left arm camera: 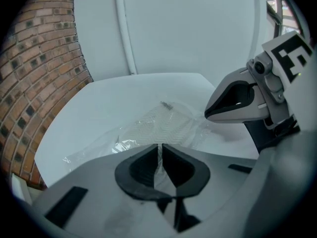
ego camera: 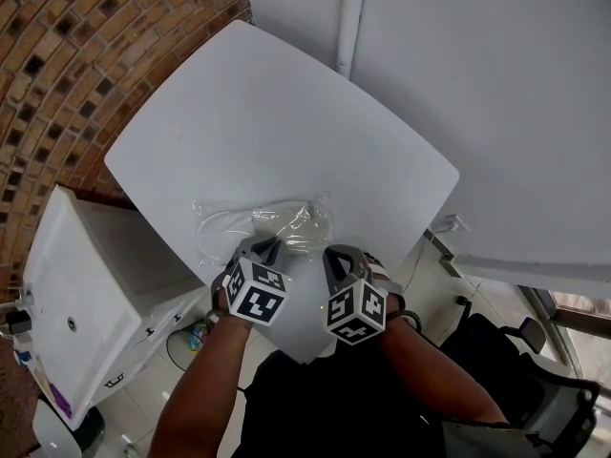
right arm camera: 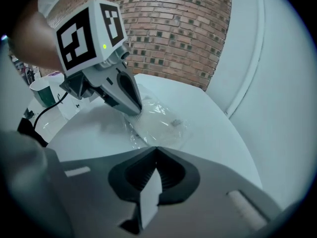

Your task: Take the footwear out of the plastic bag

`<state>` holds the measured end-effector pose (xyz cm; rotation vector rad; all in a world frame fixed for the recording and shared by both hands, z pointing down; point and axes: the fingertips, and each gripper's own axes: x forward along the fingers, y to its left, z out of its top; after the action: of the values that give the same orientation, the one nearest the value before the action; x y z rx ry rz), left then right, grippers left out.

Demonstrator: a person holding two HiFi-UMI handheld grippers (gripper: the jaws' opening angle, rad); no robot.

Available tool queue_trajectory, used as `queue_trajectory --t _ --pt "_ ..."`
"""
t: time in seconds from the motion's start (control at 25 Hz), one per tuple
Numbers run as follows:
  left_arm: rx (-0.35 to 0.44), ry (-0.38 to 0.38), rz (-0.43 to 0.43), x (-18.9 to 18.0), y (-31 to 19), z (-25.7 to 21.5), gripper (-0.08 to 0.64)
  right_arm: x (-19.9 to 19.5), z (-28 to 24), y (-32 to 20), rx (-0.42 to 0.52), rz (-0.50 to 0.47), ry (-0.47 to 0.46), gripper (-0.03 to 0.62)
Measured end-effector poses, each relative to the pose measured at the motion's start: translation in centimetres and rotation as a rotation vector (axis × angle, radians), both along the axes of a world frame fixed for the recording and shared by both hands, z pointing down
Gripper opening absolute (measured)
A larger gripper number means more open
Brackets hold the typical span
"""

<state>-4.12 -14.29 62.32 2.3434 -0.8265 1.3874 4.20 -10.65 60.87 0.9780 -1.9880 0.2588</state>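
Observation:
A clear plastic bag [ego camera: 272, 219] lies flat near the front edge of the white table [ego camera: 277, 113]. Inside it is a pale, flat, mesh-like piece of footwear [left arm camera: 166, 123]. My left gripper [ego camera: 270, 248] is at the bag's near edge, and its jaws [left arm camera: 159, 147] are shut with a thin strip of film pinched between them. My right gripper [ego camera: 332, 254] is at the bag's near right corner and is shut [right arm camera: 156, 148], with pale film showing in its jaws. In each gripper view the other gripper's tip rests on the bag: the right gripper [left arm camera: 208, 115] and the left gripper [right arm camera: 137, 110].
A brick wall [ego camera: 57, 65] runs along the left. A white wall with a pipe [ego camera: 348, 17] stands behind the table. A white cabinet [ego camera: 86, 294] stands below the table's left edge. A dark chair [ego camera: 535, 370] is at the lower right.

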Motion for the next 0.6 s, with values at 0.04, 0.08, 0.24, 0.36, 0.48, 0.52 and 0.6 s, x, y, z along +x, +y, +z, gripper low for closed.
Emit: queue_trajectory --t 0.04,0.08,0.24,0.36,0.48,0.52,0.6 --pt "-0.001 0.002 -0.002 0.0 0.0 0.0 0.036 0.1 0.0 0.0 -0.001 0.007 -0.004 0.002" --pt "-0.002 0.005 -0.005 0.0 0.0 0.0 0.036 0.3 0.0 0.0 -0.003 0.014 -0.005 0.0" --pt "-0.003 0.013 -0.015 0.0 0.1 0.0 0.035 1.5 0.3 0.2 -0.015 0.047 -0.005 0.001" --pt "0.002 0.01 -0.015 0.0 0.1 0.0 0.034 2.5 0.6 0.4 -0.023 0.066 0.002 0.0" --pt "0.0 0.015 -0.012 0.1 0.0 0.0 0.034 3.6 0.8 0.5 -0.042 0.111 -0.012 0.0" --pt "-0.002 0.014 -0.012 0.0 0.0 0.0 0.034 3.8 0.8 0.6 -0.053 0.127 -0.027 0.002" --pt "-0.003 0.014 -0.013 -0.1 0.0 0.0 0.034 4.0 0.9 0.7 -0.078 0.159 -0.068 0.002"
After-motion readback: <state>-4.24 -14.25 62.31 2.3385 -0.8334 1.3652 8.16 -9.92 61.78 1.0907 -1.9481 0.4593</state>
